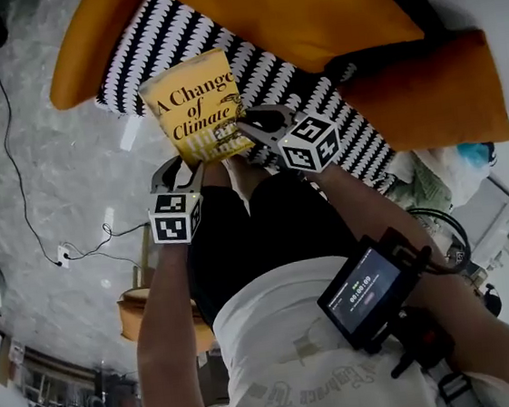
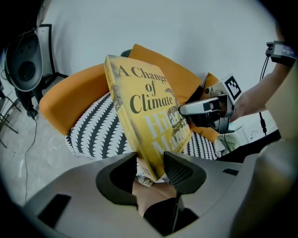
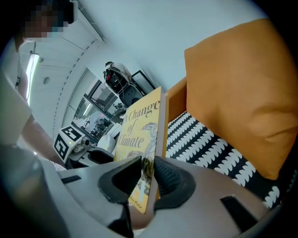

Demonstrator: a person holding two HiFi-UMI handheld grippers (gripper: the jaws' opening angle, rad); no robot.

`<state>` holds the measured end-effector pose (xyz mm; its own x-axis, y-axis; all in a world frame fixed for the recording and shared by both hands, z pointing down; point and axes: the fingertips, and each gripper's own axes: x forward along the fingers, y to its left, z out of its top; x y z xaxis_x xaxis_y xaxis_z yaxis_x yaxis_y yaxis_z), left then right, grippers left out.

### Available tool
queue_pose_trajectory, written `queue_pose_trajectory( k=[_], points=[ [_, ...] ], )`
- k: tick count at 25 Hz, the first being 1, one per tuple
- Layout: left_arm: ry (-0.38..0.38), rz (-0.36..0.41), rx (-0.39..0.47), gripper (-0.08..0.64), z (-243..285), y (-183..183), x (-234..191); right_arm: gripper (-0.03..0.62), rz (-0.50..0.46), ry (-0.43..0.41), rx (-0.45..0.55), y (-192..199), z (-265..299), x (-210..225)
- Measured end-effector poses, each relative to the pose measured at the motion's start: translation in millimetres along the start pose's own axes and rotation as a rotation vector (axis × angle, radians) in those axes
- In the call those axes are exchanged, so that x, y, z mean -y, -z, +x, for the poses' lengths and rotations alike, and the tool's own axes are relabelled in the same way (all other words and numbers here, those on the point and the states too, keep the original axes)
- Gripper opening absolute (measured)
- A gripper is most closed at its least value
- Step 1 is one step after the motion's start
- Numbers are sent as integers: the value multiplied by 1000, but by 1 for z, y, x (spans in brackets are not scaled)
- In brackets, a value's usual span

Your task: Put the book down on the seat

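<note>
Two-handed hold: yellow book (image 1: 193,105) not yet down on the seat (image 1: 171,34).
Head view: the left gripper (image 1: 191,167) and the right gripper (image 1: 250,127) each pinch the book's near edge; the black-and-white patterned seat lies beyond both, bare, an orange cushion (image 1: 305,10) past it, grey marbled floor (image 1: 48,158) left of the left gripper. Left gripper view: its jaws clamp the book's lower corner, cover upright ahead. Right gripper view: its jaws squeeze the book's edge, seat just beyond. Lowering and release remain, I judge.
</note>
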<state>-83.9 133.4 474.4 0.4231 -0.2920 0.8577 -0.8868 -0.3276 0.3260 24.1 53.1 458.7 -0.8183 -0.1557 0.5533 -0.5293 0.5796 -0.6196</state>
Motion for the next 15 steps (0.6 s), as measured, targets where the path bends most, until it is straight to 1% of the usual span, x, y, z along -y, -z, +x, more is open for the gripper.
queue_pose_trajectory(
  k=[3,9,15],
  points=[
    [20,1,-23,192,1,0,-6,95,14,17,-22,-1,5,0],
    [21,16,-64,192,33,21,-15,94,39,21,-31,27,22,21],
    [34,21,-86,191,38,25,-20,94,56,34,-48,32,27,21]
  ],
)
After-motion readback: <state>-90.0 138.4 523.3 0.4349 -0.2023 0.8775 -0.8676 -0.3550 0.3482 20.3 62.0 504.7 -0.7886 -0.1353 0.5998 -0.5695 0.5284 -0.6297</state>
